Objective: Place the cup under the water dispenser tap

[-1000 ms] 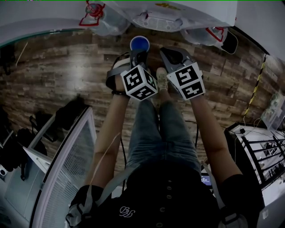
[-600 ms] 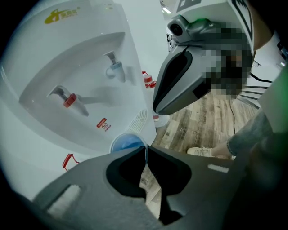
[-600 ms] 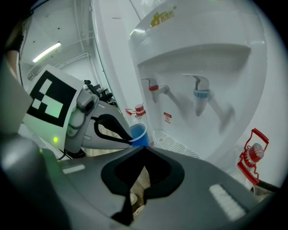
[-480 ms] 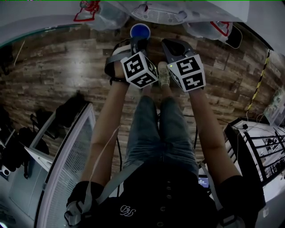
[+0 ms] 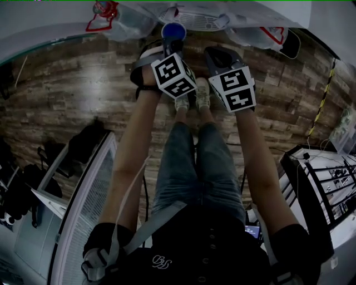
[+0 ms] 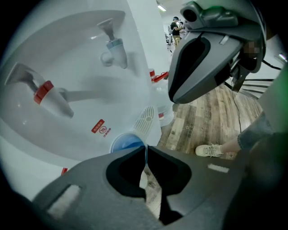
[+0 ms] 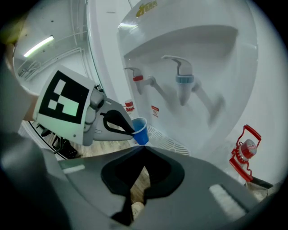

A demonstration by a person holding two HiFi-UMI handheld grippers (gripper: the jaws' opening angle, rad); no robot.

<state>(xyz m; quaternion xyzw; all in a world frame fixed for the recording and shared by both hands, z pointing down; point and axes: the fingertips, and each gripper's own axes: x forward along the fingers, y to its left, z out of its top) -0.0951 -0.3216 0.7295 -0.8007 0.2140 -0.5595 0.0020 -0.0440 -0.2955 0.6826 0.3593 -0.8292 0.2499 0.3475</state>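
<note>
A small blue cup (image 5: 173, 29) hangs by its rim from my left gripper (image 5: 173, 41), which is shut on it. In the left gripper view the cup (image 6: 125, 143) is just beyond the closed jaw tips, low in front of the white water dispenser (image 6: 81, 67) and next to its drip grille (image 6: 145, 120). The red tap (image 6: 45, 92) and blue tap (image 6: 114, 47) are above the cup. From the right gripper view the cup (image 7: 140, 130) sits left of the grille (image 7: 168, 141), below the red tap (image 7: 138, 78). My right gripper (image 7: 143, 147) is shut and empty, beside the left one.
Water bottles with red handles (image 5: 103, 14) stand on the wooden floor (image 5: 72, 83) on both sides of the dispenser, one of them (image 7: 245, 150) at the right. The person's shoes (image 5: 192, 100) are right behind the grippers. A white rack (image 5: 83, 211) is at the left.
Both grippers have moved down and toward the dispenser. The cup has gone with the left gripper and now sits at the drip grille's edge.
</note>
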